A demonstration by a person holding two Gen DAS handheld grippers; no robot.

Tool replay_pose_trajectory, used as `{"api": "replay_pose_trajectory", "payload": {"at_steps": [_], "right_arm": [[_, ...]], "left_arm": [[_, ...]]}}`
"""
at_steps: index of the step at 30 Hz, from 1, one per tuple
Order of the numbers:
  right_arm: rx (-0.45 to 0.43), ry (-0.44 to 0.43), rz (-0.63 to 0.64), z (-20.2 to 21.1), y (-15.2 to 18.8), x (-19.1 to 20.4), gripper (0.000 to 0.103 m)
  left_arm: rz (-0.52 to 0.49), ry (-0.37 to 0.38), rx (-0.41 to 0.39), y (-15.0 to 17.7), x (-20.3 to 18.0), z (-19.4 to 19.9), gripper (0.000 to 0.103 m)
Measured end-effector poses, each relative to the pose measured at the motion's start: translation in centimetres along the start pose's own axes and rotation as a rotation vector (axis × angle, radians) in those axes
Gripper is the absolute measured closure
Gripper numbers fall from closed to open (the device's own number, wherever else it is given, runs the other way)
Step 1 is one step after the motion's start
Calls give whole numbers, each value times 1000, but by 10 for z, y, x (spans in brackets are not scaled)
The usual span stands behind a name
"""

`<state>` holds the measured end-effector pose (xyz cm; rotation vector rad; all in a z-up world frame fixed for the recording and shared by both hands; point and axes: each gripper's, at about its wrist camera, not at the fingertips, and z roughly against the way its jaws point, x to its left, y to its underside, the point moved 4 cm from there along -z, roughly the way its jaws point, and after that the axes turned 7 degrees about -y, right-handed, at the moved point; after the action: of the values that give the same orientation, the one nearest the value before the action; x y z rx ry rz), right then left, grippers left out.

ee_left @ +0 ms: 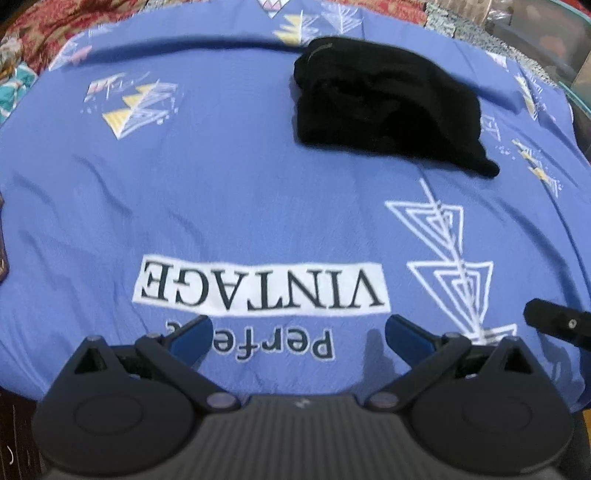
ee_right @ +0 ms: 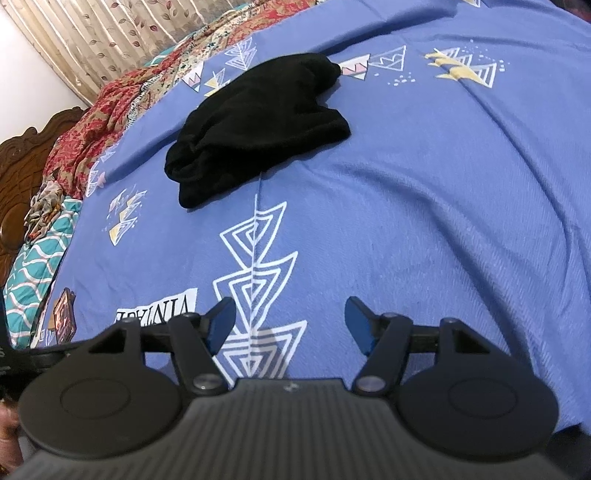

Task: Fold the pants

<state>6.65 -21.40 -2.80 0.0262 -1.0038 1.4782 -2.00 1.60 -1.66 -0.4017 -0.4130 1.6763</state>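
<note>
The black pants (ee_left: pixel 384 107) lie folded into a thick bundle on the blue printed bedsheet (ee_left: pixel 229 192), toward the far side of the bed. In the right wrist view the same pants (ee_right: pixel 255 129) sit well ahead and left of centre. My left gripper (ee_left: pixel 297 334) hovers over the sheet's printed lettering, open, with nothing between its blue pads. My right gripper (ee_right: pixel 290 321) hangs over a white triangle print, open and empty too. Both grippers are clear of the pants. A black part of the right gripper (ee_left: pixel 557 325) shows at the right edge of the left wrist view.
A red patterned blanket (ee_right: pixel 96 122) and a teal wavy cloth (ee_right: pixel 37 266) are bunched along the bed's left side by a carved wooden headboard (ee_right: pixel 18 173). A curtain (ee_right: pixel 110 33) hangs behind. Beyond the bed's far right corner stands a glass-topped surface (ee_left: pixel 546 33).
</note>
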Motion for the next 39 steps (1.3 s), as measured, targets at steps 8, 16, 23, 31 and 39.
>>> {"api": "replay_pose_trajectory", "payload": {"at_steps": [8,16,23,31,39], "right_arm": [[26,4,-20,-3,1,-7,35],[32,-3,-32,-3,1,-12,34],[33,-9,-41,-2,1,-14,34],[36,-8,-40,-2,1,-15,34],[37,-6,-38,-3,1,-15,33]], "left_arm": [[-11,-5,16,5,1,-10,0],[13,20,23,5,5,-14,0],[14,18,12,6,6,-13,0],[-14,-1,-21,11,2,-12,0],[5,11,-39,12,4,-11,0]]}}
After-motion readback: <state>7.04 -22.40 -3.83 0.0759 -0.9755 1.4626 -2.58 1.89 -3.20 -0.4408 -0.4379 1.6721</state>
